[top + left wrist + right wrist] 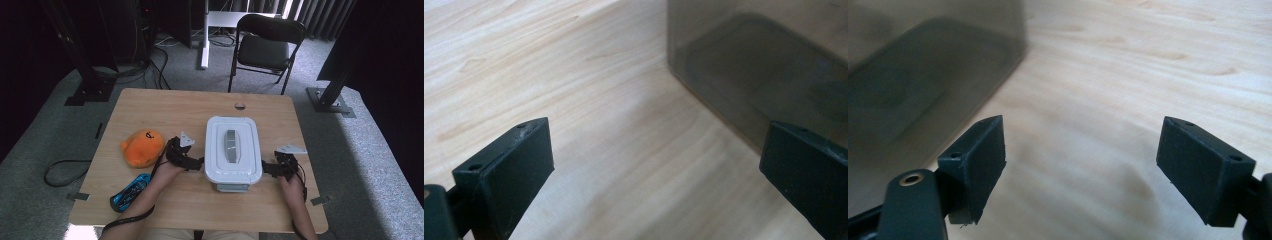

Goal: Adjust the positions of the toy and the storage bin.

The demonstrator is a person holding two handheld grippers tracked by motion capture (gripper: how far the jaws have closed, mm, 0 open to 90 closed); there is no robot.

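Observation:
A white lidded storage box (233,149) with a grey handle sits in the middle of the wooden table (165,107). My left gripper (199,163) is right against the box's left side, near its front corner. My right gripper (265,169) is against the box's right side at the front. In the left gripper view the jaws stand wide apart with bare table between them, and the translucent box wall (769,65) fills the upper right. The right gripper (1080,165) is likewise open over bare wood, the box wall (923,75) at upper left.
An orange plush toy (143,147) lies left of the left hand. A blue and black object (130,192) rests near the table's front left. A black folding chair (267,42) stands beyond the far edge. A round hole (240,106) marks the table's back.

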